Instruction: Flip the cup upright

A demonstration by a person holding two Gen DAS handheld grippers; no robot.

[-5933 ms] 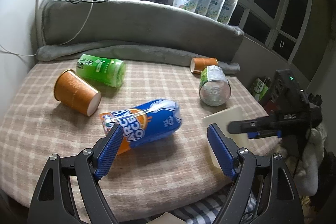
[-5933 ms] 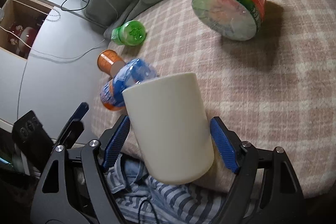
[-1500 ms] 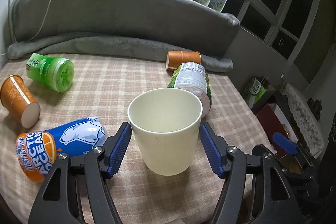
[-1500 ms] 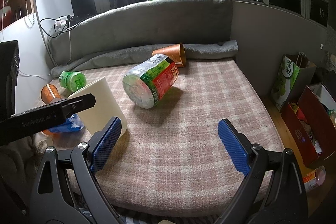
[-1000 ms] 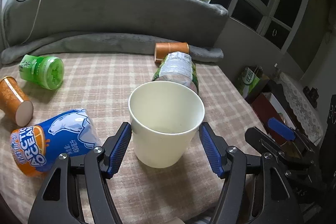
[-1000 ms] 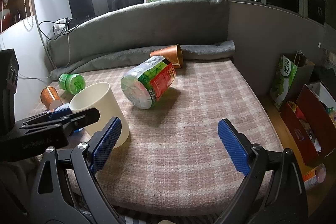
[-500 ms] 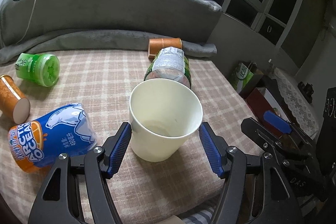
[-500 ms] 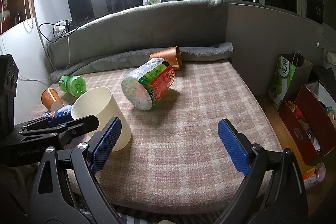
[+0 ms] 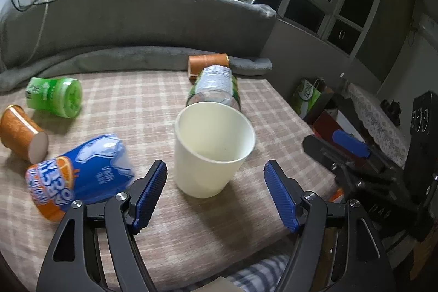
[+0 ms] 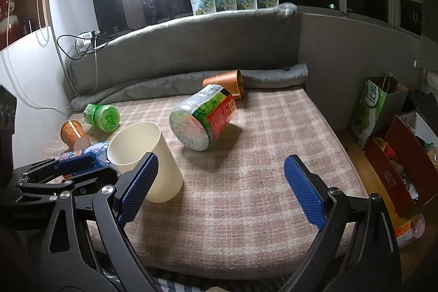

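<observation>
Cup [image 9: 212, 152] is seen standing mouth-up on the checked blanket [image 9: 153, 106], near its front edge; from the right wrist view it [image 10: 145, 160] looks very slightly tilted, though fisheye distortion cannot be ruled out. Left gripper [image 9: 216, 196] is spread wide, with clear gaps between both blue pads and the cup wall; nothing is held. Right gripper [image 10: 219, 190] is also spread wide and empty, off to the side of the cup.

Flip is judged essentially done; the step in hand is judged to be the release and clean retreat.

Notes for doing it well:
- Left gripper should be drawn straight back along its own axis, so that neither pad [image 9: 149, 193] brushes the wall.
- Jaws should be kept wide until the rim is cleared.
- Blanket is soft, so the base is judged poorly supported; a light, empty cup is tipped easily here by a small nudge.
- Blue can [image 9: 79, 174] lies just beside the left pad; contact with it should be avoided, as it could roll into the cup.
- Green jar [image 10: 202, 122] lies on its side close behind the cup and should be left undisturbed.
</observation>
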